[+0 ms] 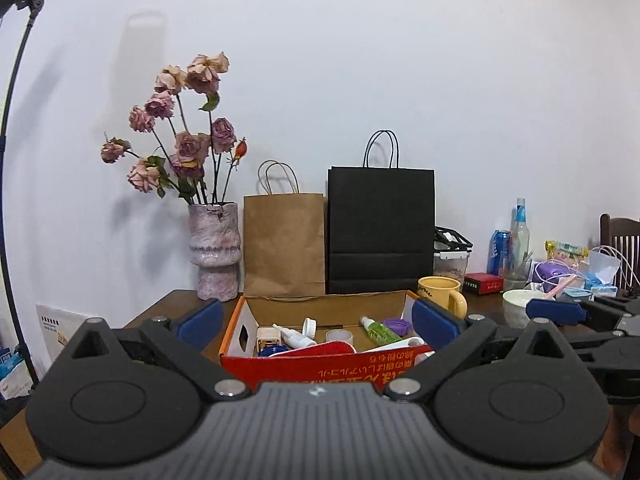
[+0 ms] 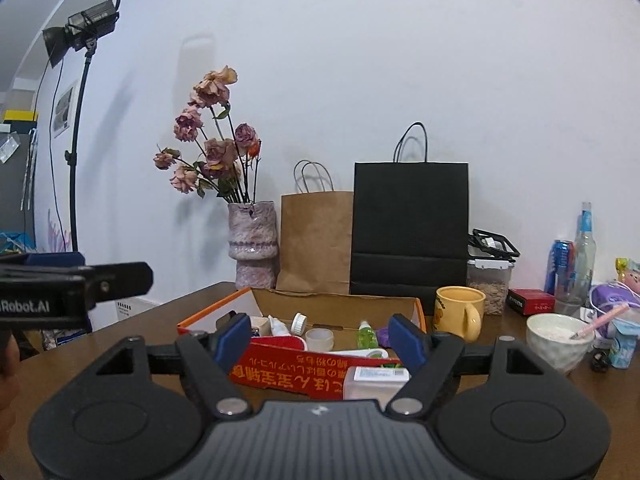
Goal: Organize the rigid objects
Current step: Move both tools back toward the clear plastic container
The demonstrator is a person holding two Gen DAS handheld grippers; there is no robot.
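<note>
Desk point(image 2: 132, 332), dark wood, carries everything; I take the red cardboard box point(image 1: 320, 372) as my landmark. Behind the box, against the wall: black paper bag point(image 1: 381, 232), brown paper bag point(image 1: 283, 246), and left of those a pink vase point(image 1: 214, 254) of dried roses. Right of the box: yellow mug point(image 2: 460, 312), then a white bowl point(image 2: 558, 338) further right. The box stands open-topped and holds the rigid bits I'm sorting: a red flat piece point(image 1: 332, 349), green bottle point(image 1: 378, 330), white tube point(image 1: 294, 336), clear cup point(image 2: 319, 339), purple lid point(image 1: 396, 325), white cap point(image 1: 309, 326). A white plastic case point(image 2: 374, 380) lies outside, against the box's near wall. Left tongs point(image 1: 318, 322) spread wide, hovering just short of the box, holding nothing. Right tongs point(image 2: 320, 338) likewise spread and empty, above the white case. My judgement: nothing grasped yet, sorting barely begun. To do it well I'd drop the right tongs squarely over the case's short sides, close gently, lift clear of the box wall, and keep the left tongs off to avoid a clash.
</note>
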